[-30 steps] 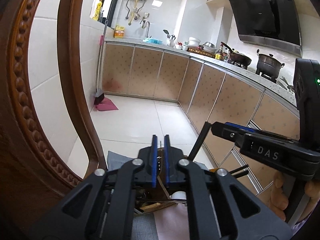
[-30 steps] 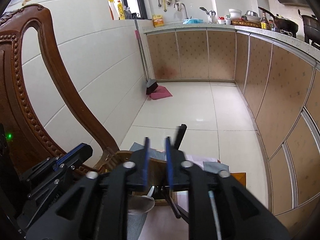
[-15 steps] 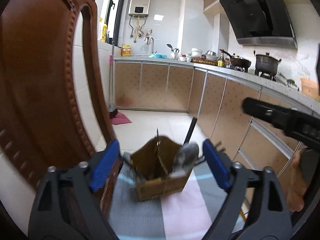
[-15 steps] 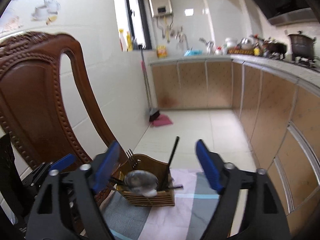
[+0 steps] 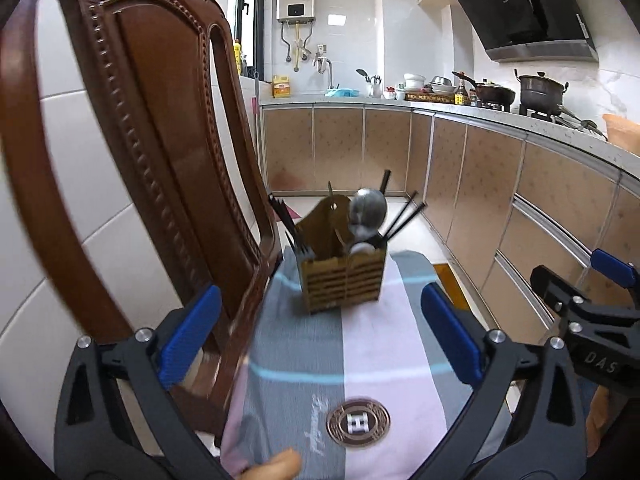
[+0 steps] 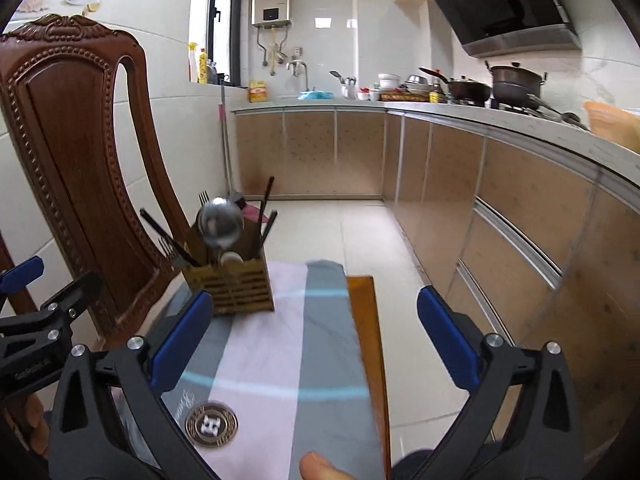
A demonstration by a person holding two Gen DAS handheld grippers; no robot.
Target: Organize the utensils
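A slatted wooden utensil holder (image 5: 344,280) stands at the far end of a striped cloth (image 5: 312,372); it also shows in the right wrist view (image 6: 240,286). It holds a metal ladle (image 5: 367,210), forks (image 5: 294,236) and black chopsticks (image 5: 404,216). The ladle (image 6: 220,222) and a fork (image 6: 170,249) show in the right wrist view too. My left gripper (image 5: 320,340) is open and empty, well back from the holder. My right gripper (image 6: 312,344) is open and empty, also back from it.
A carved wooden chair back (image 5: 160,140) stands close on the left of the cloth. The wooden table edge (image 6: 368,340) shows right of the cloth. Kitchen cabinets (image 6: 520,208) and a counter with pots (image 6: 516,84) run along the right. Tiled floor (image 6: 340,232) lies beyond.
Both grippers opened from shut and pulled back from the utensil holder. The holder now stands farther away, with the utensils left inside it.
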